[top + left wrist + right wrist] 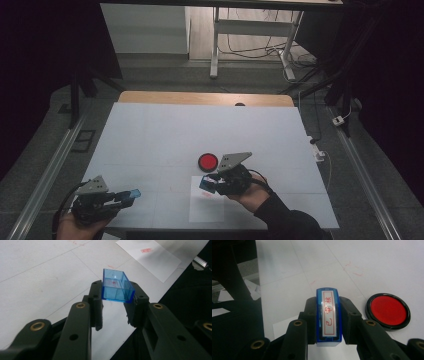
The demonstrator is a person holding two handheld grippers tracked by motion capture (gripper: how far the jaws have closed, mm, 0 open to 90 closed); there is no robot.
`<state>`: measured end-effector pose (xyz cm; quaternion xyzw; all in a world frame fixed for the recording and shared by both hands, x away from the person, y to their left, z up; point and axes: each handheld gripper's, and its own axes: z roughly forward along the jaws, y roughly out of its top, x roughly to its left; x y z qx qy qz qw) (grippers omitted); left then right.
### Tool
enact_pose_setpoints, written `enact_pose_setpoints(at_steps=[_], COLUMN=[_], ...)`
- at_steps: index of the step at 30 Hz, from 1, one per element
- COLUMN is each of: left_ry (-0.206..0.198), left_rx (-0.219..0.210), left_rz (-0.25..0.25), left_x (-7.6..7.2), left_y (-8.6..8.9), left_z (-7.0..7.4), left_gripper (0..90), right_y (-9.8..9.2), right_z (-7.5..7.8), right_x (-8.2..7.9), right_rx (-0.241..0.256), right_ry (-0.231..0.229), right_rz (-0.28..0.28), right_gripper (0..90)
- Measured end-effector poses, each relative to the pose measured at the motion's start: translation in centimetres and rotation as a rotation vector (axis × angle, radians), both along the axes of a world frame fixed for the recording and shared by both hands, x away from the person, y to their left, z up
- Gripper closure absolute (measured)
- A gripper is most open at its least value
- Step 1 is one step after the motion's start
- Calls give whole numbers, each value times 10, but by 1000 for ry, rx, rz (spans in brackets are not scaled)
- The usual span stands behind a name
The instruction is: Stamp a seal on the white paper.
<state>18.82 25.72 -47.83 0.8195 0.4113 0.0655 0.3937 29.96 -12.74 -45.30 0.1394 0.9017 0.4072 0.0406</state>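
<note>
Clamped between the right gripper's (328,322) black jaws above the tabletop (374,262), the blue stamp (328,317) looks light, rigid and slick-sided, best pinched across its long flanks, while the left gripper (117,302) grips its clear blue cap (116,288).

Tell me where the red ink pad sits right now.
The red ink pad lies on the white table right of centre in the high view, just beyond the right tongs holding the blue stamp.

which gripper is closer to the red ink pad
Right. The right gripper, holding the blue stamp, sits just in front of the red ink pad. The left gripper is far off at the table's near-left edge.
</note>
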Motion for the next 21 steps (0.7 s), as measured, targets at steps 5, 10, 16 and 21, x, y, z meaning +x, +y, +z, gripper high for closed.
enact_pose_setpoints(at_steps=[5, 10, 16, 21], left_ry=[1, 2, 4, 6], left_rx=[1, 5, 6, 4], left_rz=[-1, -2, -2, -3], left_x=[0, 0, 1, 1], left_y=[0, 0, -1, -1], left_z=[0, 0, 0, 0], left_gripper=[687, 686, 686, 687], right_y=[-2, -2, -2, -4], right_z=[5, 9, 16, 20], right_x=[-2, -4, -8, -10], right_rx=[19, 35, 60, 68], right_ry=[-4, -4, -7, -12], right_rz=[0, 10, 23, 22], right_gripper=[703, 703, 703, 703])
